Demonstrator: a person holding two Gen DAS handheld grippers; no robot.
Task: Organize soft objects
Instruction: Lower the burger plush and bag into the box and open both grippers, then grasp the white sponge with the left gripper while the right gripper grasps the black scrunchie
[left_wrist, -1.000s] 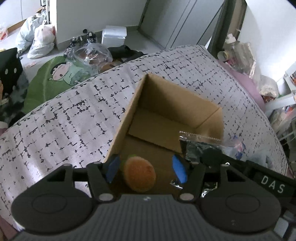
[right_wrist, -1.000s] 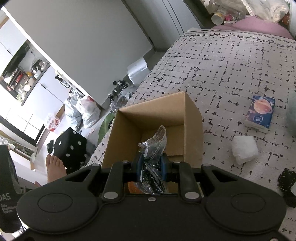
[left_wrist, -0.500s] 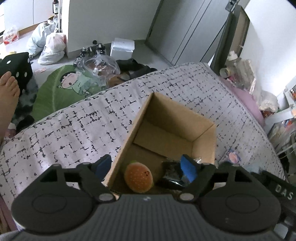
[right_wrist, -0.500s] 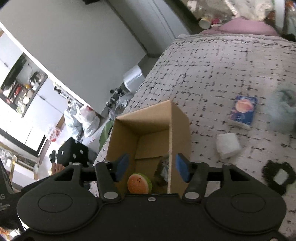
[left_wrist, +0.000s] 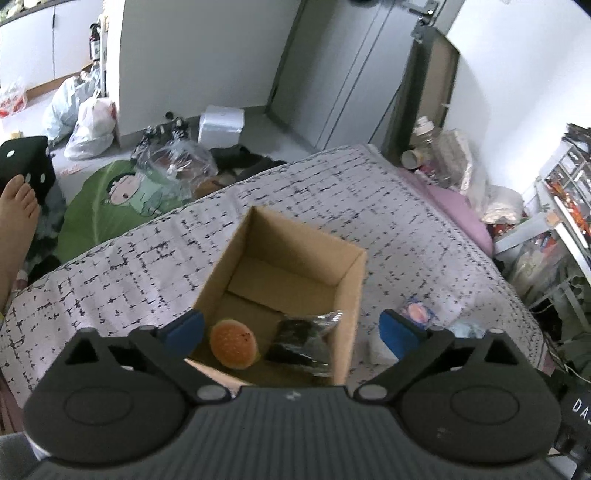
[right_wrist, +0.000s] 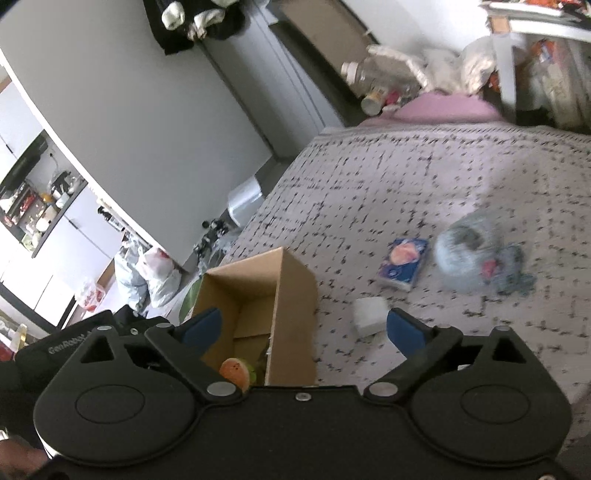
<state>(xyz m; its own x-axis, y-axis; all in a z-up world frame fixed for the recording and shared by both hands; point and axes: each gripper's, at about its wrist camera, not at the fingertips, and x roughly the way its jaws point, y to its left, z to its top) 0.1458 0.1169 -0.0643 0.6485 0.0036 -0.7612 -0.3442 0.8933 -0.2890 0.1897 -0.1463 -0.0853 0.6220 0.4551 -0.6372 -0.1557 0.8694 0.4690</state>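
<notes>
The left gripper (left_wrist: 291, 328) was held above the open cardboard box (left_wrist: 351, 280), which stood on the bed (left_wrist: 110, 280) with its grid-patterned cover. Its jaws were spread wide and nothing was held between them. Inside the box, a burger-shaped plush toy (left_wrist: 233, 348) was seen lying just beside a clear plastic bag of dark contents (left_wrist: 303, 339) (the contents could not be identified). The right gripper (right_wrist: 303, 328) was positioned over the box's right wall (right_wrist: 295, 314), its jaws likewise spread wide and empty. To the right of the box, on the bed cover, a white foam-like block (right_wrist: 369, 315), a blue tissue packet (right_wrist: 403, 267) and a blurred grey-blue soft bundle (right_wrist: 476, 258) were observed, each apart from the others. A bare foot (left_wrist: 16, 221) was visible at the left edge of the left wrist view.
</notes>
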